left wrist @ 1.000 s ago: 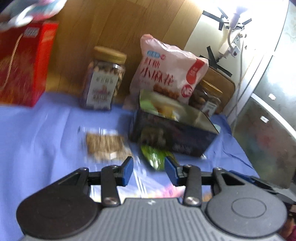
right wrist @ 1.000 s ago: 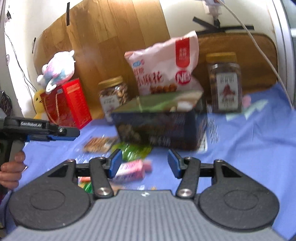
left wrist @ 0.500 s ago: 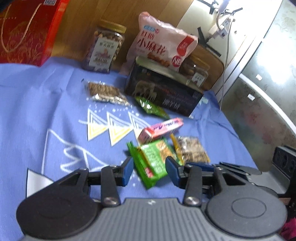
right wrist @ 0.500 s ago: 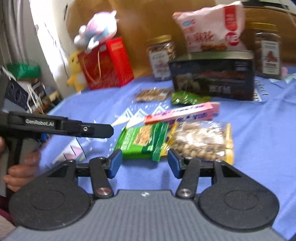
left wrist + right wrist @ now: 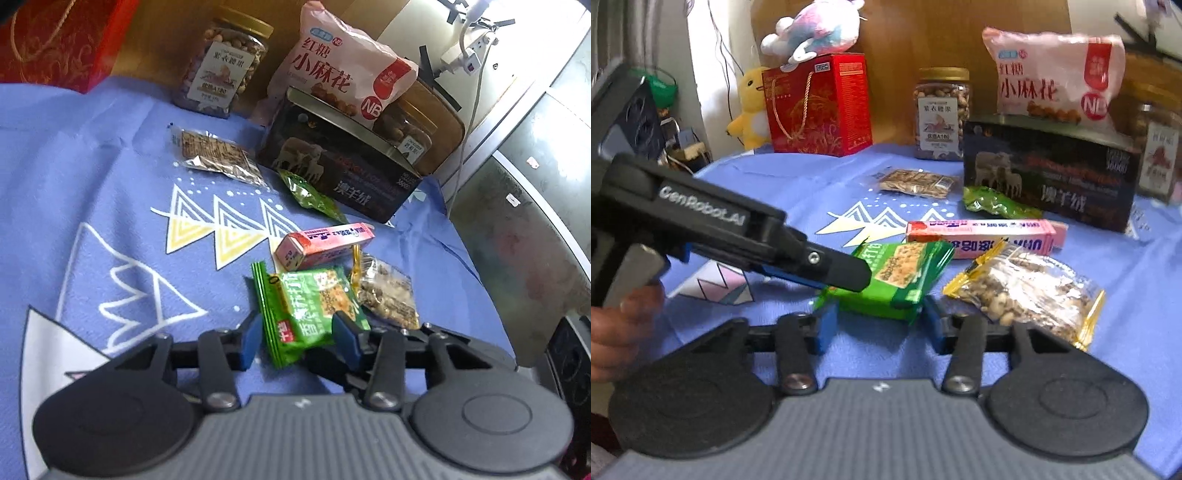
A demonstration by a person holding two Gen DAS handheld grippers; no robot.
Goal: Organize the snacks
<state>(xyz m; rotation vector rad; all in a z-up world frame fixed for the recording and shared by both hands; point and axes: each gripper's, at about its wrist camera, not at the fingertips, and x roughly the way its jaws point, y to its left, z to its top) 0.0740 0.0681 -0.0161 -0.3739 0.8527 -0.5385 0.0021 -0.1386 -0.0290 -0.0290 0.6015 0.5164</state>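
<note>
A green snack packet [image 5: 310,310] [image 5: 905,277] lies on the blue cloth. My left gripper [image 5: 299,341] is open with its fingers on either side of the packet's near end. My right gripper [image 5: 875,326] is open just in front of the same packet. Beside it lie a clear bag of nuts [image 5: 388,295] [image 5: 1027,291], a pink box [image 5: 325,243] [image 5: 982,236], a small green pouch [image 5: 314,195] [image 5: 997,203] and a clear seed packet [image 5: 214,155] [image 5: 916,182]. A dark box [image 5: 343,166] [image 5: 1049,173] stands behind them.
A pink snack bag [image 5: 343,74] [image 5: 1052,74] leans behind the dark box. Two nut jars [image 5: 225,66] [image 5: 1156,147] and a red gift box [image 5: 820,107] stand at the back. The cloth's right edge [image 5: 480,277] drops off next to a cabinet.
Both grippers have moved down and closer to the green packet. The left gripper's fingers now straddle its near end. Both stay open.
</note>
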